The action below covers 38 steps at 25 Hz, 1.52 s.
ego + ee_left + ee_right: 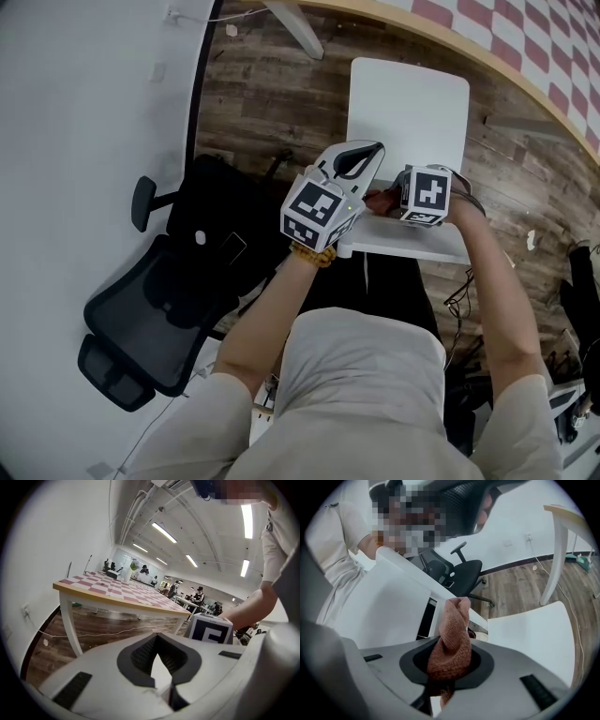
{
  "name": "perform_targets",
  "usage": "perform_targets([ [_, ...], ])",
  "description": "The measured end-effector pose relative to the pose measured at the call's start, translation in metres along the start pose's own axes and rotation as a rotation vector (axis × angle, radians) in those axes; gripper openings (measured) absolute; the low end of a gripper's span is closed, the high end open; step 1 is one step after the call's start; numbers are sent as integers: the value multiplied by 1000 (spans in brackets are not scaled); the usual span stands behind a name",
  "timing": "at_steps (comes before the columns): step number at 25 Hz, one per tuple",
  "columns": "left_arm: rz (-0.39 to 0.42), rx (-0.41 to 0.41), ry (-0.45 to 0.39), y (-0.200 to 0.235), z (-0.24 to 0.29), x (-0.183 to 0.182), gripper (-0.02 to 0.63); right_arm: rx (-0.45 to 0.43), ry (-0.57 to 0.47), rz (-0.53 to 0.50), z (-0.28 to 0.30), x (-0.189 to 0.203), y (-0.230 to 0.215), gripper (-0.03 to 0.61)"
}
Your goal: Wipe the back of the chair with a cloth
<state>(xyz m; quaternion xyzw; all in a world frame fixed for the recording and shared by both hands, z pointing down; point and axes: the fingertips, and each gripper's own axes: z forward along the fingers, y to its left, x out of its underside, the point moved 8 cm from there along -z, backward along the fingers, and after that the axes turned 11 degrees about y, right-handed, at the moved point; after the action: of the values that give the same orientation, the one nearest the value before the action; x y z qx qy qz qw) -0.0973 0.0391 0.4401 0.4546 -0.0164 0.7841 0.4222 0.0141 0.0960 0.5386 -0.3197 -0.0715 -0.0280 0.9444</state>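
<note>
The white chair faces away from me, its seat (408, 103) ahead and the top edge of its back (412, 246) just under my hands. A rust-red cloth (379, 200) is bunched in my right gripper (386, 199), which is shut on it by the upper left part of the back. In the right gripper view the cloth (452, 634) stands up between the jaws, next to the white back panel (384, 606) and the seat (534, 634). My left gripper (364, 157) hovers over the seat's left edge, shut and holding nothing. Its pads (143, 654) meet at the tips.
A black office chair (178, 281) stands to the left, also seen behind the white chair in the right gripper view (457, 573). A checkered table (525, 37) runs along the far right, its white legs on wood floor (70, 620). Cables (459, 300) lie near my right side.
</note>
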Motion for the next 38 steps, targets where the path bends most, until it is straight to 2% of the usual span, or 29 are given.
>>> perform_targets([
  [4,1,4,14,5,9,4,11,-10,8,-10,10,-1,-8,84],
  [20,-42,-21,42,15,20,12,15,30,64,62,48,23,-35,84],
  [32,-50,-25,28,-2,-1,-9,15,-31,50,52,17,25,-6,84],
  [38,-2,-56,11,-14,-12,-31,15,-65,24,41,-5,27,11,84],
])
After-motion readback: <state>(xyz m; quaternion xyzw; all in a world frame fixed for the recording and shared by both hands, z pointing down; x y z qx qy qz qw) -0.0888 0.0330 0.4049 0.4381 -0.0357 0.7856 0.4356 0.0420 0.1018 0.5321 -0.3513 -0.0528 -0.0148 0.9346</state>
